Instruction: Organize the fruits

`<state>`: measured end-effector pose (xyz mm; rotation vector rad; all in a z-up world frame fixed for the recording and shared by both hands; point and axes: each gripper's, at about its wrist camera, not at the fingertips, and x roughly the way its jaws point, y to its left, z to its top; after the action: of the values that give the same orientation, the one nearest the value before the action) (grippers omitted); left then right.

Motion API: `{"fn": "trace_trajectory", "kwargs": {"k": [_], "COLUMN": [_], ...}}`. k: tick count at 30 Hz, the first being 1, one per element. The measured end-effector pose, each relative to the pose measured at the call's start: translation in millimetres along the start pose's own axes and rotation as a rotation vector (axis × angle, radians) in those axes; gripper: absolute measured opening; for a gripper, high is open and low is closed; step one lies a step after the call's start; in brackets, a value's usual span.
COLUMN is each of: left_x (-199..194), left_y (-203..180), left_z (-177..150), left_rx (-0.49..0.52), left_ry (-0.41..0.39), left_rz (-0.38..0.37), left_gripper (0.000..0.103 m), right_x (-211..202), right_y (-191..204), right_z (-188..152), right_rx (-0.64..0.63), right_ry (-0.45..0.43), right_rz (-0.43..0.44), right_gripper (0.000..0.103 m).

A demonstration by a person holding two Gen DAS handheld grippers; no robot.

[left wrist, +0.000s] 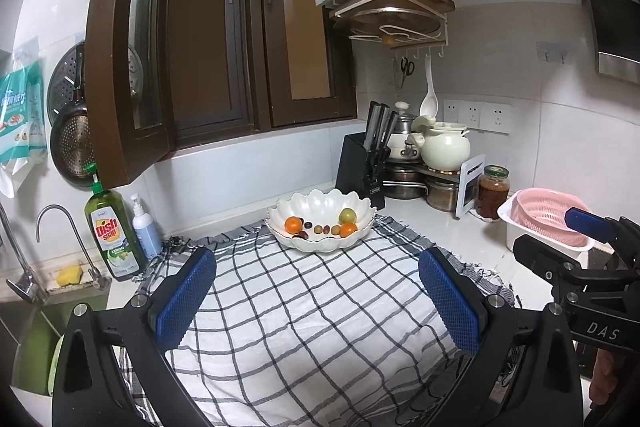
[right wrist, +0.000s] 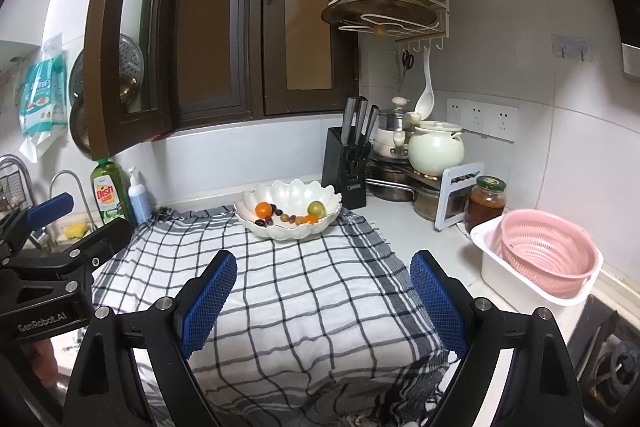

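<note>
**Fruit waited in the bowl, both grippers empty**

The left gripper (left wrist: 316, 299) stood wide over the checked cloth (left wrist: 304, 307), holding nothing. Beyond it, the white scalloped bowl (left wrist: 320, 201) held two oranges (left wrist: 293, 224), a green fruit (left wrist: 347, 215) and small dark grapes (left wrist: 308, 225). The right gripper (right wrist: 322, 301) was equally wide and empty. The oranges looked firm enough for a grasp across the middle; the grapes seemed soft, slippery and easily crushed.

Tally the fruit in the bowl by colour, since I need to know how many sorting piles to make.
Orange fruit: 2
Green fruit: 1
Small fruit, dark or olive: about 5, as they overlap and are hard to separate
Total: about 8, all in the bowl
</note>
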<state>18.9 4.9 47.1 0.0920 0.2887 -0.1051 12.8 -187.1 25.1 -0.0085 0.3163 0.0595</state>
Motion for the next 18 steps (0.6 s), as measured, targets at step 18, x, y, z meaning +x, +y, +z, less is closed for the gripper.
{"fn": "trace_trajectory", "kwargs": {"k": [18], "left_x": [-1.7], "left_y": [-1.7], "left_z": [-2.3], "left_rx": [-0.009], "left_ry": [0.006], "left_rz": [-0.021], "left_gripper": [0.103], "right_x": [-6.2], "right_y": [-2.2], "right_z": [-4.4], "right_rx": [0.003], "right_ry": [0.008], "right_rz": [-0.022], "right_gripper": [0.090]}}
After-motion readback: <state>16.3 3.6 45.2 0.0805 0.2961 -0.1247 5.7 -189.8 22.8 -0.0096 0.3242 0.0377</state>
